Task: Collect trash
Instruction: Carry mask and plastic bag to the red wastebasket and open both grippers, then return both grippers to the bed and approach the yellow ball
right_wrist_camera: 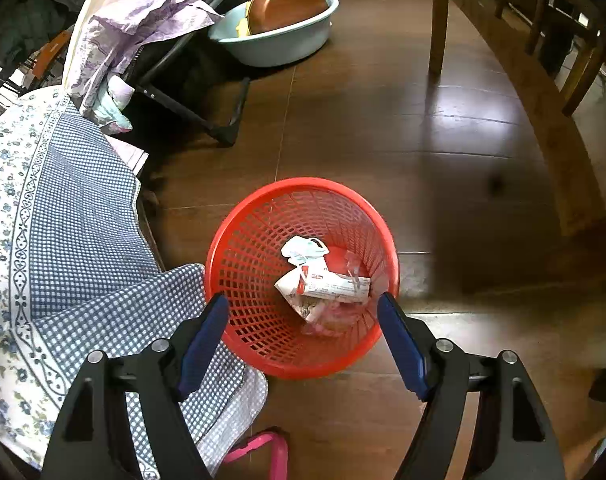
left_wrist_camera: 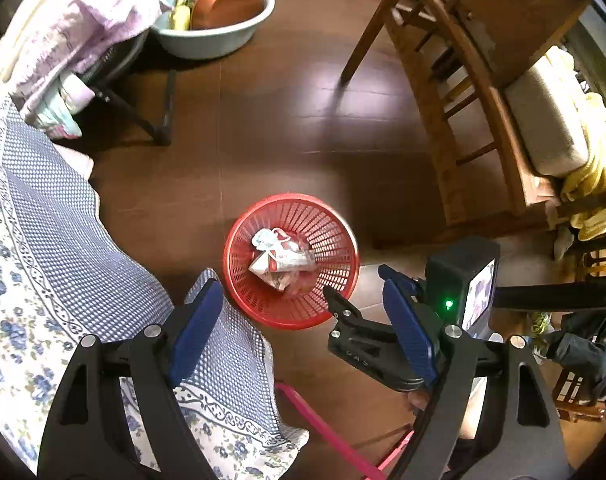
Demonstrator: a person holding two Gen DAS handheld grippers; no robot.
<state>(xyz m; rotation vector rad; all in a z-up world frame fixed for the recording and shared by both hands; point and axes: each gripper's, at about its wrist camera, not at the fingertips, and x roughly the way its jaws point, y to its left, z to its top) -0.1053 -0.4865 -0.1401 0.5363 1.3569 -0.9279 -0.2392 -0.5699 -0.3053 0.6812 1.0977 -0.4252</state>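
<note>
A red plastic mesh basket (left_wrist_camera: 245, 240) (right_wrist_camera: 239, 264) stands on the dark wooden floor. Inside lie a crumpled printed paper wrapper (left_wrist_camera: 281, 264) (right_wrist_camera: 331, 286) and a pale blue face mask (left_wrist_camera: 265, 238) (right_wrist_camera: 305, 250). My left gripper (left_wrist_camera: 301, 284) hangs open above the basket's near rim, and nothing is between its blue pads (left_wrist_camera: 197, 328). My right gripper (right_wrist_camera: 303, 298) points down over the basket, also open and empty. In the left wrist view the right gripper's black housing with a green light (left_wrist_camera: 449, 304) sits close by, to the right of the basket.
A blue checked and flowered cloth (right_wrist_camera: 75, 232) drapes at the left, touching the basket. A teal basin (right_wrist_camera: 287, 44) with a brown pan stands at the back. A folding frame (right_wrist_camera: 199, 112) carries purple laundry. A wooden chair (left_wrist_camera: 443, 92) is at the right, a pink frame (right_wrist_camera: 263, 452) below.
</note>
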